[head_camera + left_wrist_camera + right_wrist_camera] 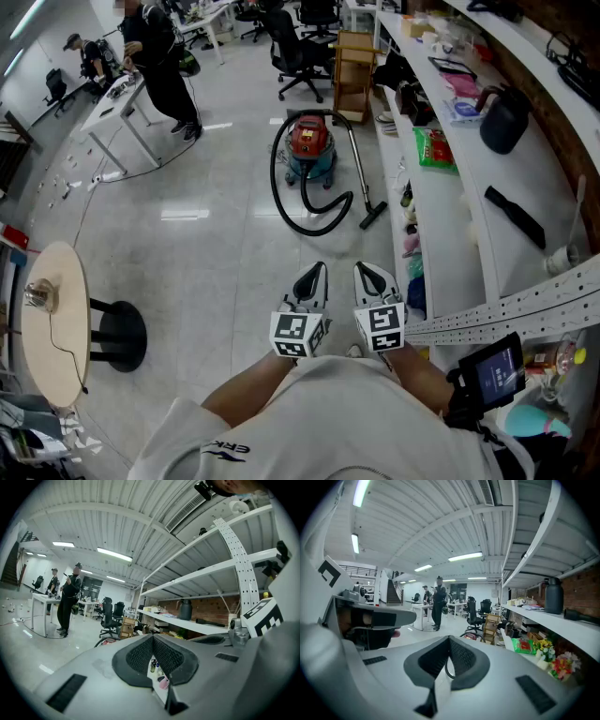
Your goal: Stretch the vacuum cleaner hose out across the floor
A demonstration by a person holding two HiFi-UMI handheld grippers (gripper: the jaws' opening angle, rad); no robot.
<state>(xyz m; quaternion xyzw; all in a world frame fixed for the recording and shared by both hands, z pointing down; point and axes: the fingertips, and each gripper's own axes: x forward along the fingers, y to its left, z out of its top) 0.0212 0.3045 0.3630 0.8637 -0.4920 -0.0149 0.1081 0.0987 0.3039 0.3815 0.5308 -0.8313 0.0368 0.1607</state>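
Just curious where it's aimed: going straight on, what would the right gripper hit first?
Probably the black hose looped on the floor before the red vacuum cleaner; only bare floor lies between, though depth is unclear.

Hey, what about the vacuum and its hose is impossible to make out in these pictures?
Head view: any power cord on the vacuum is too small to see.
Left gripper view: the left gripper hides nearly all of the vacuum.
Right gripper view: the right gripper hides most of the hose.

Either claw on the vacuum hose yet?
No, both the left claw and right claw hang shut and empty, short of the hose.
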